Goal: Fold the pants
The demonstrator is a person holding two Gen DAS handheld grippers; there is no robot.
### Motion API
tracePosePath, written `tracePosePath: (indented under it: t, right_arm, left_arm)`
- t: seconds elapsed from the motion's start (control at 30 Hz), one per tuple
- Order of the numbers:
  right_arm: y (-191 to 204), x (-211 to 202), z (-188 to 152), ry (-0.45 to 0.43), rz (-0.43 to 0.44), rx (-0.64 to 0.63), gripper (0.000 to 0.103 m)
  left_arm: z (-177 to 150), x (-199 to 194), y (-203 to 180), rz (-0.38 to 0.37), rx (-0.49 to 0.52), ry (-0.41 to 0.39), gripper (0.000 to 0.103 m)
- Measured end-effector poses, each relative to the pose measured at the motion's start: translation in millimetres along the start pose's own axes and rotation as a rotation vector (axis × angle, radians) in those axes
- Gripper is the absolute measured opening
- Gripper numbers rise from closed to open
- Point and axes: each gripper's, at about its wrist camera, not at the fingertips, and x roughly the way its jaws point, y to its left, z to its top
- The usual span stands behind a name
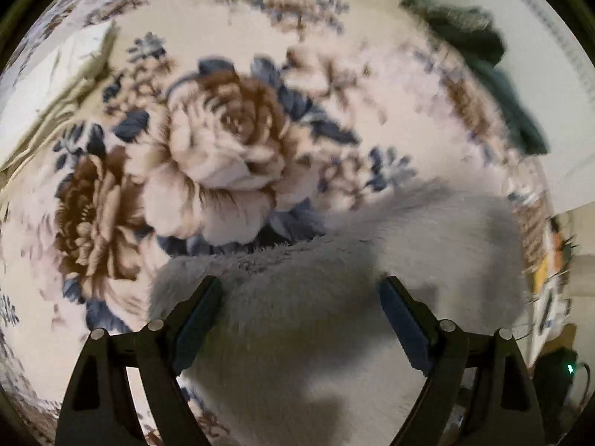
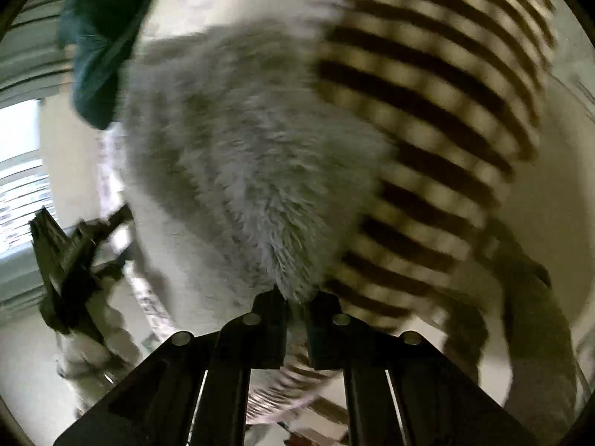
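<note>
- The left gripper (image 1: 299, 282), a pair of black plastic fingers with dark flat pads, hangs with its fingers wide apart over the pale grey, fluffy fleece pants (image 1: 334, 316); nothing sits between the pads.
- In that left view the pants lie on the cream plush blanket printed with brown roses and blue leaves (image 1: 208, 137), their fuzzy edge just ahead of the fingertips.
- A dark green, soft-looking cloth (image 1: 479, 41) lies at the far edge of the blanket, well apart from the pants.
- The right gripper (image 2: 297, 297) has its fingers together, clamped on a bunched tuft of the same grey fleece, which drapes away from the pads in a thick, hairy fold.
- Beside the fleece on the right, a cream and dark brown striped fabric (image 2: 427, 119) shows; blur makes it impossible to tell whether it is part of the pants.
- My judgement: the step in hand is carrying a held edge over for a fold. The pile is thick and slippery, so the left gripper should take a deep bite at the matching edge, and both should move level to keep the layers aligned.
</note>
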Motion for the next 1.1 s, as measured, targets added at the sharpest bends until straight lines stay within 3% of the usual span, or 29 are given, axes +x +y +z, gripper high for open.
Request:
tracePosePath:
  t: [0.07, 0.13, 0.23, 0.27, 0.3, 0.37, 0.43, 0.47, 0.5, 0.63, 0.7, 0.83, 1.03, 1.07, 1.1]
  right_arm:
    - [-9, 5, 0, 0.081, 0.048, 0.025, 0.008]
    - [-8, -10, 3, 0.089, 0.090, 0.019, 0.015]
    - [1, -46, 18, 0.021, 0.115, -0.011, 0.037]
    - [0, -57, 28, -0.014, 0.122, -0.003, 0.053]
    - [-4, -66, 44, -0.044, 0.133, 0.010, 0.060]
    - [-7, -74, 81, -0.061, 0.160, 0.023, 0.060]
    - [-3, -66, 94, -0.040, 0.168, -0.001, 0.058]
    - [2, -60, 99, -0.019, 0.160, -0.031, 0.052]
    - [3, -50, 100, -0.003, 0.143, -0.059, 0.034]
    - [-1, -47, 123, -0.048, 0.030, -0.152, 0.027]
    - [-6, -37, 129, -0.069, -0.005, -0.166, 0.024]
    - [-16, -12, 140, -0.068, -0.073, -0.189, 0.022]
    - [-38, 12, 157, 0.008, -0.132, -0.142, 0.022]
    - [-37, 13, 160, 0.023, -0.123, -0.130, 0.023]
    - [-38, 10, 163, 0.035, -0.110, -0.114, 0.032]
  left_arm:
    - [1, 7, -5, 0.020, 0.007, 0.022, 0.087]
    - [3, 0, -15, 0.032, 0.022, 0.020, 0.087]
    - [10, -27, -39, 0.044, 0.079, -0.025, 0.087]
    - [15, -37, -54, 0.039, 0.106, -0.043, 0.087]
    - [19, -41, -64, 0.034, 0.120, -0.052, 0.087]
    - [31, -44, -94, 0.007, 0.158, -0.067, 0.087]
    - [43, -26, -125, -0.014, 0.203, -0.043, 0.087]
    - [48, -12, -135, -0.011, 0.214, -0.024, 0.087]
    - [51, 3, -142, 0.002, 0.221, 0.004, 0.087]
    - [58, 61, -147, 0.041, 0.220, 0.082, 0.088]
    - [65, 76, -134, 0.029, 0.154, 0.097, 0.088]
    - [76, 92, -103, -0.030, 0.022, 0.113, 0.094]
    - [74, 104, -88, -0.071, -0.024, 0.132, 0.100]
    - [75, 104, -88, -0.078, -0.038, 0.135, 0.099]
    - [75, 103, -88, -0.077, -0.042, 0.134, 0.099]
